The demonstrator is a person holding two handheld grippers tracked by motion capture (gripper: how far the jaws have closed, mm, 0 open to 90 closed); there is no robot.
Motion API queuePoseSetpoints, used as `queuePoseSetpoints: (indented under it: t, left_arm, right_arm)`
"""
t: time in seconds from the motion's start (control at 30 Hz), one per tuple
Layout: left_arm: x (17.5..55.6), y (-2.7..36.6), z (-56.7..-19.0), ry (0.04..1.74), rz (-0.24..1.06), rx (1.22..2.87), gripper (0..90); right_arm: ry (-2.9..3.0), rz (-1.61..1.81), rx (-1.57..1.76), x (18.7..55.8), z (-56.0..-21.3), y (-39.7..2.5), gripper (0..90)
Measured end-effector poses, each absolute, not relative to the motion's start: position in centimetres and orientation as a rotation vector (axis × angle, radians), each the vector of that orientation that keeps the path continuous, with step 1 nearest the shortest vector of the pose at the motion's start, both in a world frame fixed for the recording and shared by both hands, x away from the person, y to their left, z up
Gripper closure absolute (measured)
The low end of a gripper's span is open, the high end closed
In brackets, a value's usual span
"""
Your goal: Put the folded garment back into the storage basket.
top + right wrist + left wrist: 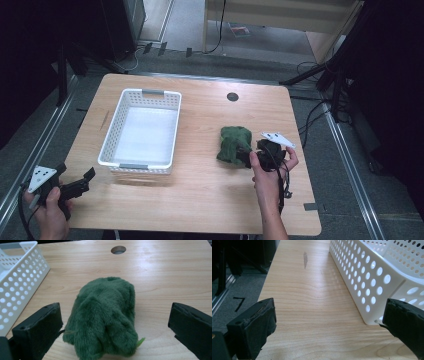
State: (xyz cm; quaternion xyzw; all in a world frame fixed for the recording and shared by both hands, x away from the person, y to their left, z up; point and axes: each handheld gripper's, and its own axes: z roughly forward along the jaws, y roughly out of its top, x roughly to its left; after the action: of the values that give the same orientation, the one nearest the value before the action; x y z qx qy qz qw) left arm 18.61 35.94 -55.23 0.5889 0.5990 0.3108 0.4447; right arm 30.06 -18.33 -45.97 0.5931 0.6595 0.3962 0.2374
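A dark green plush toy lies on the wooden table, right of centre. My right gripper is open at the toy's near side; in the right gripper view the plush toy lies between the two wide-apart jaws, with no pad touching it. A white perforated basket stands empty at left of centre. My left gripper hovers open over the table's front left corner, pointing at the basket's near left corner; nothing lies between its jaws. The basket fills the upper right of the left gripper view.
A round cable hole sits in the table near its far edge. Dark stands and cables flank the table on the floor at both sides. The table's front strip between the two hands is bare wood.
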Motion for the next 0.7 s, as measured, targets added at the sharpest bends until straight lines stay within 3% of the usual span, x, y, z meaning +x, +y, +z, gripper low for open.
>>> queuePoseSetpoints:
  t: [0.7]
  left_arm:
    - [18.6, 35.9, -55.2, 1.482, 0.773, 1.460, 0.0]
  right_arm:
    - [1.782, 1.062, 1.705, 33.3, -45.6, -16.1, 0.0]
